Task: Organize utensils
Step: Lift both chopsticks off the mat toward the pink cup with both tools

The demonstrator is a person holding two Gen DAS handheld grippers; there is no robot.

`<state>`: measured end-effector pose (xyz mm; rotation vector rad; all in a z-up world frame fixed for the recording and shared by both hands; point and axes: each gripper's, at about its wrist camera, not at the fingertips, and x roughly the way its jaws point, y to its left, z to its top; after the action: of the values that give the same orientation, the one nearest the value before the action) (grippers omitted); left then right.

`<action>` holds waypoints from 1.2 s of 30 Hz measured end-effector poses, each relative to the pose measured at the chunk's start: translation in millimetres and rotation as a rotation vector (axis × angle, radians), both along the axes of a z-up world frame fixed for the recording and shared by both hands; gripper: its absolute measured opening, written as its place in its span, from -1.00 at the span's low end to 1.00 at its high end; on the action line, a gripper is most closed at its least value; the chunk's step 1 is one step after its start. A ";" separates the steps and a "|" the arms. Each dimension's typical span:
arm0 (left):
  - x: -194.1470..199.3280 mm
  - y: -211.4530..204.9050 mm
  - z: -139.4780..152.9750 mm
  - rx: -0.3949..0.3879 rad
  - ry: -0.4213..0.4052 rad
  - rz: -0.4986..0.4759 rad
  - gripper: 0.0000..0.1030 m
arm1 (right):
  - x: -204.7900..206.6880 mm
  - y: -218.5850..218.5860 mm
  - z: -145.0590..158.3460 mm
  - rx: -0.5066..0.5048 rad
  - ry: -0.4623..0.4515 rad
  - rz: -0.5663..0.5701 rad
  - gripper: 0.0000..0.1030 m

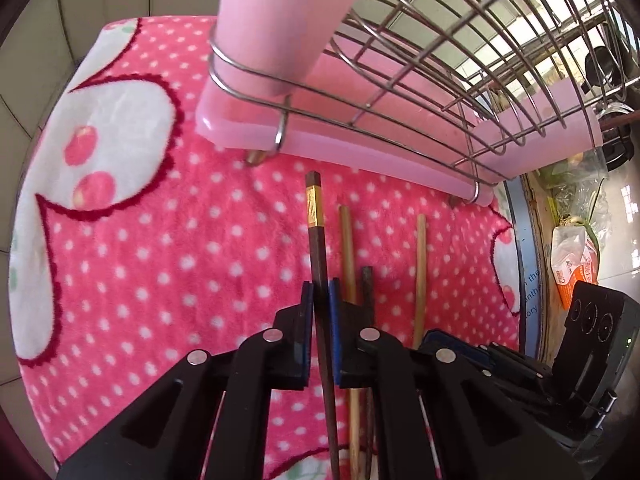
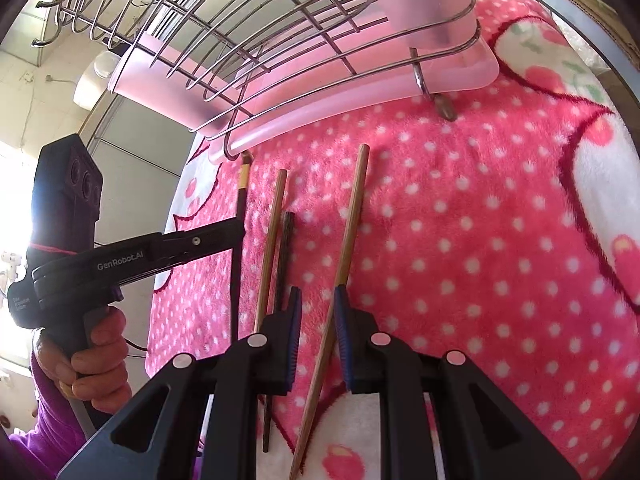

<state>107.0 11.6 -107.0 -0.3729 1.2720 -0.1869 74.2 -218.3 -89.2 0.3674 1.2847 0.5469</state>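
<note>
GenRobot.AI left gripper (fingers pinching dark chopstick), pink blanket

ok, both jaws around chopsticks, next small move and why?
Probably close the right gripper: its jaws straddle the bamboo chopstick with gaps on both sides. The left gripper already pinches the dark gold-banded chopstick, ready to lift.

A pink cloth dotted in white with white, dark-red-edged shapes is seen beneath a silver wire rack on a pale pink tray, a gold-banded dark brown chopstick and tan chopsticks.
</note>
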 end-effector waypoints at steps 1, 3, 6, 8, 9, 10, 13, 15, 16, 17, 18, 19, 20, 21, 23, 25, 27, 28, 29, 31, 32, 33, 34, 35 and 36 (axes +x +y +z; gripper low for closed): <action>-0.5 3.3 2.1 0.002 0.000 0.002 -0.86 | -0.1 0.3 1.0 -0.003 0.000 0.000 -0.67; -0.8 7.8 7.0 0.010 -0.008 -0.007 -0.86 | 1.9 -1.2 4.2 -0.013 -0.007 -0.005 -0.67; 3.4 10.5 8.7 0.037 -0.015 -0.018 -0.87 | 7.8 -7.1 10.8 -0.030 -0.021 -0.021 -0.67; 7.2 7.6 2.6 0.031 0.000 -0.034 -0.87 | 14.1 -10.7 14.9 -0.038 -0.028 -0.037 -0.67; 8.7 5.6 -1.5 0.034 0.011 -0.037 -0.87 | 17.6 -11.7 16.5 -0.042 -0.031 -0.043 -0.67; 10.3 3.2 -6.1 0.039 0.026 -0.046 -0.86 | 21.5 -12.0 18.3 -0.050 -0.033 -0.047 -0.67; 13.7 2.2 -11.1 0.030 0.061 -0.063 -0.85 | 32.4 -11.6 22.4 -0.079 -0.044 -0.050 -0.63; 16.0 8.4 -3.9 0.015 0.044 -0.059 -0.84 | 39.2 -10.0 24.5 -0.085 -0.044 -0.048 -0.58; 17.4 11.7 -0.1 0.014 0.030 -0.060 -0.84 | 43.0 -8.7 24.8 -0.087 -0.041 -0.045 -0.55; 20.0 14.2 4.1 0.020 0.019 -0.061 -0.83 | 45.8 -6.8 24.5 -0.090 -0.038 -0.041 -0.55; 23.5 15.7 6.9 0.031 0.016 -0.059 -0.79 | 49.7 -4.9 24.0 -0.092 -0.034 -0.037 -0.54; 27.4 16.3 8.0 0.038 0.019 -0.058 -0.75 | 53.7 -2.3 23.6 -0.095 -0.031 -0.032 -0.54; 31.2 15.7 7.5 0.046 0.027 -0.060 -0.73 | 57.1 -0.3 22.9 -0.101 -0.030 -0.028 -0.54; 35.0 14.5 6.3 0.057 0.035 -0.064 -0.73 | 60.4 -0.2 20.6 -0.105 -0.029 -0.024 -0.54; 41.3 10.8 1.8 0.068 0.057 -0.073 -0.73 | 66.9 3.8 17.7 -0.121 -0.017 -0.015 -0.54; 46.3 7.5 -3.9 0.061 0.082 -0.081 -0.72 | 69.8 6.4 16.1 -0.140 -0.011 -0.010 -0.54; 49.4 5.0 -5.7 0.075 0.084 -0.093 -0.72 | 72.2 8.1 15.9 -0.154 -0.010 -0.004 -0.54; 51.2 3.0 -7.2 0.084 0.088 -0.099 -0.72 | 74.1 8.2 16.1 -0.158 -0.005 0.000 -0.54; 52.8 1.4 -8.7 0.091 0.094 -0.103 -0.72 | 75.7 9.1 15.3 -0.156 0.003 0.001 -0.54; 55.1 -3.4 -12.4 0.107 0.094 -0.115 -0.72 | 79.8 10.2 14.3 -0.153 0.017 0.006 -0.54; 55.4 -6.1 -13.4 0.113 0.093 -0.116 -0.72 | 81.9 10.2 12.9 -0.153 0.025 0.008 -0.54; 56.0 -7.8 -12.9 0.124 0.094 -0.122 -0.72 | 83.8 10.4 11.2 -0.152 0.036 0.010 -0.54; 56.5 -9.5 -13.1 0.131 0.096 -0.127 -0.72 | 85.2 11.1 8.9 -0.146 0.050 0.014 -0.53; 56.9 -7.1 -13.1 0.134 0.099 -0.126 -0.72 | 86.3 14.3 4.8 -0.145 0.066 0.019 -0.54; 57.2 -7.1 -13.9 0.135 0.101 -0.123 -0.72 | 87.2 15.0 1.1 -0.151 0.076 0.018 -0.55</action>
<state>164.2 4.5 -120.8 -0.1907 1.4004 -0.1870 161.3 -203.3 -88.1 0.2532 1.3947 0.4508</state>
